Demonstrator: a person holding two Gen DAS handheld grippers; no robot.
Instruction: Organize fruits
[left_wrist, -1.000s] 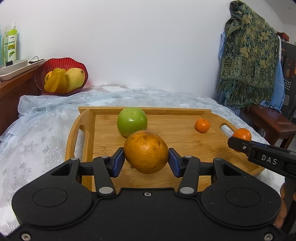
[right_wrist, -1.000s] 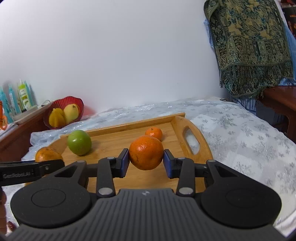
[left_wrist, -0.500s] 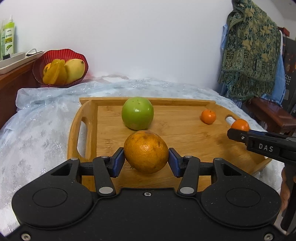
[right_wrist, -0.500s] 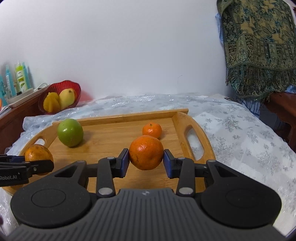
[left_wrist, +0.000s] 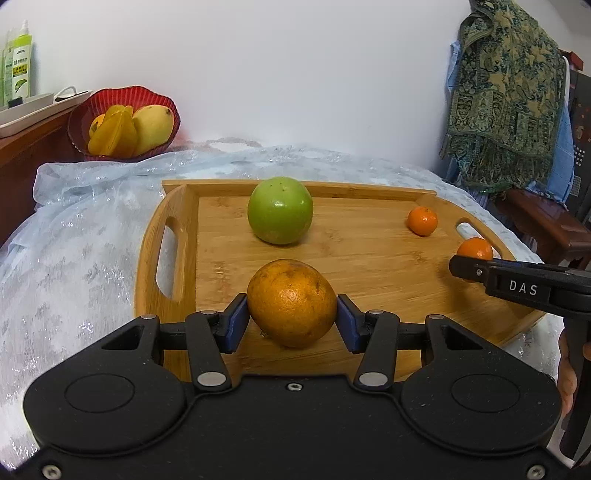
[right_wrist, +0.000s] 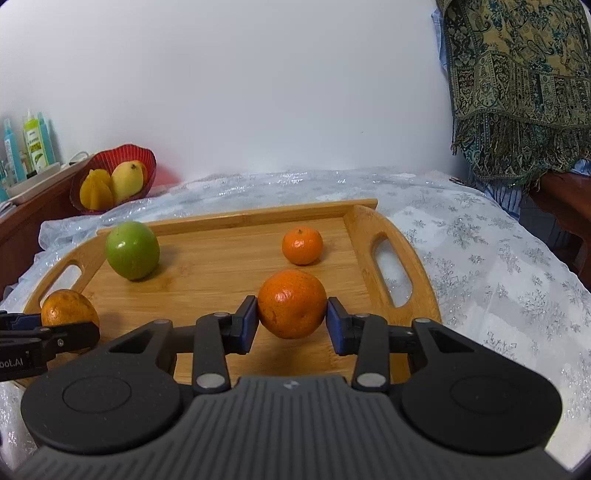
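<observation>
My left gripper (left_wrist: 291, 317) is shut on a dull, mottled orange (left_wrist: 291, 302), held just over the near left part of a wooden tray (left_wrist: 369, 258). My right gripper (right_wrist: 291, 321) is shut on a bright mandarin (right_wrist: 291, 302) over the tray's (right_wrist: 221, 284) near right part. A green apple (left_wrist: 280, 210) (right_wrist: 132, 250) rests on the tray towards its far left. A small mandarin (left_wrist: 422, 220) (right_wrist: 302, 245) lies near the far right handle. From each wrist view the other gripper (left_wrist: 517, 286) (right_wrist: 40, 343) shows from the side with its fruit.
A red bowl (left_wrist: 110, 107) (right_wrist: 110, 166) with a mango and starfruit sits at the back left beside a wooden cabinet with bottles (right_wrist: 35, 144). The tray lies on a shiny snowflake cloth (right_wrist: 480, 258). A patterned shawl (left_wrist: 506, 99) hangs over furniture at the right.
Both grippers drifted slightly forward over the tray, fruits still gripped; the apple and small mandarin look a little nearer. Nothing was let go or picked up.
</observation>
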